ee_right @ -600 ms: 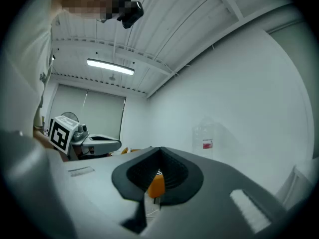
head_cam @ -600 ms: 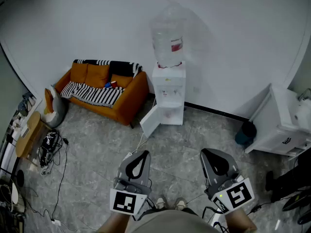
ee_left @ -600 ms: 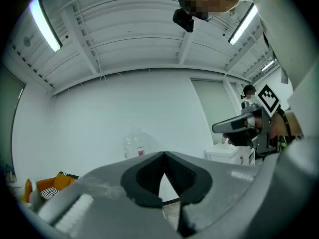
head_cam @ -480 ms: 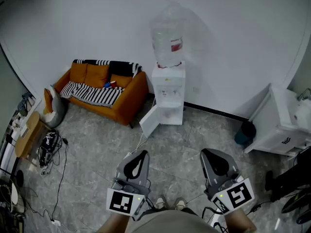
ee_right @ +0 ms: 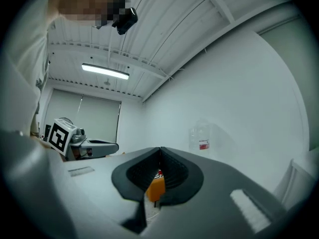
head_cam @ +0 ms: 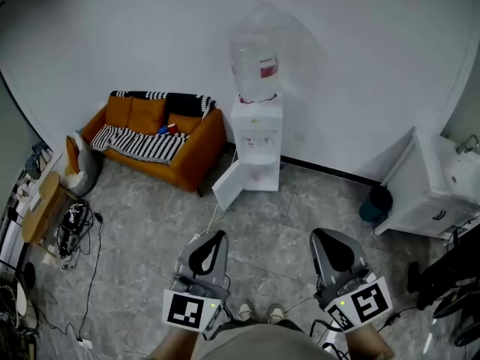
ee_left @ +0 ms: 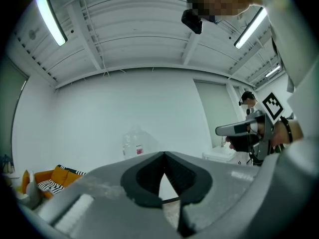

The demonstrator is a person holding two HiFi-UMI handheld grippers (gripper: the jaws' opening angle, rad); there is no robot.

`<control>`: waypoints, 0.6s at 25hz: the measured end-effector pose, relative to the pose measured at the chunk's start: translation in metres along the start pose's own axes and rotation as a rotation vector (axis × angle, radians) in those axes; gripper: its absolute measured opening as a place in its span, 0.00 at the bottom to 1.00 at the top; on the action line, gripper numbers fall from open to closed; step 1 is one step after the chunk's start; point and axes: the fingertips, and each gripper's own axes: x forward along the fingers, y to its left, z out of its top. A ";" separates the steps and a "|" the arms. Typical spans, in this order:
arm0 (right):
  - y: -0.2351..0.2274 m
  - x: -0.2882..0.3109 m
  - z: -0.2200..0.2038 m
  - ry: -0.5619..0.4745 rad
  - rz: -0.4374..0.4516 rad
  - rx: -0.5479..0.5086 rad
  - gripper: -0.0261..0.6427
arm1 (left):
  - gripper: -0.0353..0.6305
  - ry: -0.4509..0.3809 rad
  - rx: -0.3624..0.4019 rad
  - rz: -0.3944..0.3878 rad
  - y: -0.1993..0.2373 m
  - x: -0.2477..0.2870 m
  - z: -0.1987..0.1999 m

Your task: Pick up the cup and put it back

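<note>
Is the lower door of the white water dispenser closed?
No, the white water dispenser has its lower door swung open to the left.

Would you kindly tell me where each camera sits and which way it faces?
Head view: on the person's head, looking steeply down at the floor, sofa and water dispenser; shows the left gripper, right gripper and shoes.
Left gripper view: on that gripper, level along its shut jaws toward the wall; the other gripper shows at right.
Right gripper view: likewise along shut jaws toward the sofa; the other gripper shows at left.
Shared: all three show the dispenser's bottle.
</note>
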 end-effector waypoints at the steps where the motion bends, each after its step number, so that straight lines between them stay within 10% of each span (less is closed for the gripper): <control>1: -0.001 -0.002 0.000 0.000 0.002 0.000 0.05 | 0.06 0.004 -0.006 0.001 -0.002 0.000 -0.001; 7: -0.008 -0.016 -0.004 0.002 0.017 0.027 0.37 | 0.06 0.011 -0.007 0.018 -0.015 0.003 -0.001; 15: -0.023 -0.037 -0.005 -0.010 0.049 0.010 0.40 | 0.06 -0.019 0.034 0.032 -0.037 0.002 0.001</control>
